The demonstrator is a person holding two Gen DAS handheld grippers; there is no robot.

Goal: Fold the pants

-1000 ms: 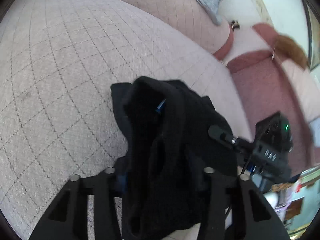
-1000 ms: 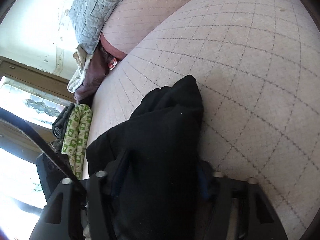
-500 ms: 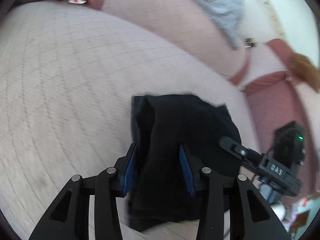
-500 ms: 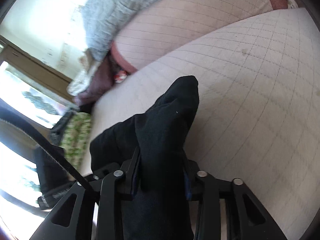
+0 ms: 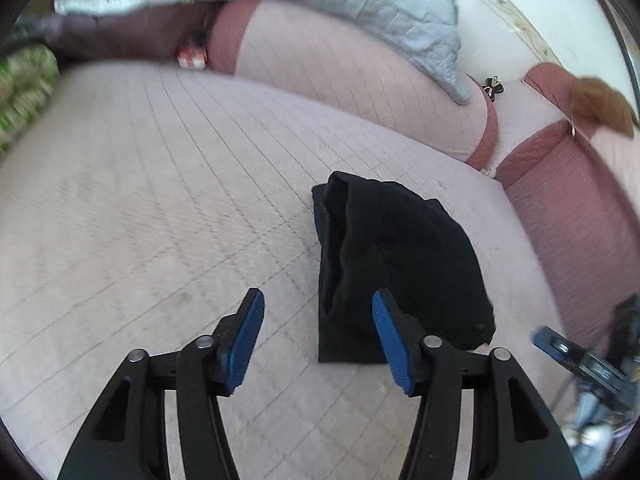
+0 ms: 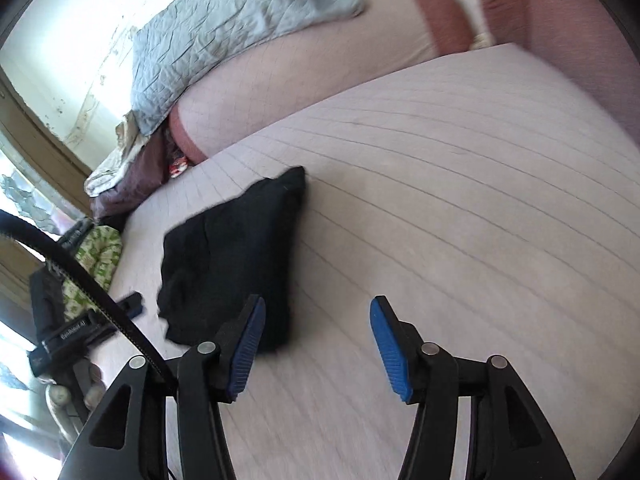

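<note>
The black pants (image 5: 394, 264) lie folded in a compact bundle on the pale quilted sofa seat (image 5: 160, 200). My left gripper (image 5: 318, 340) is open and empty, its blue pads just short of the bundle's near edge. In the right wrist view the pants (image 6: 236, 256) lie left of centre. My right gripper (image 6: 318, 340) is open and empty, drawn back, with its left pad beside the bundle's near corner. The other gripper shows at the edge of each view (image 5: 592, 364) (image 6: 68, 336).
The sofa's backrest (image 5: 340, 60) carries a grey quilted blanket (image 5: 360, 4). A reddish armrest (image 5: 572, 200) stands right of the pants. A green patterned cloth (image 5: 24, 80) and a dark cushion (image 5: 112, 36) lie at the seat's far left end.
Both grippers were shut on the black pants; both have opened, let go and pulled back. The pants now lie on the seat.
</note>
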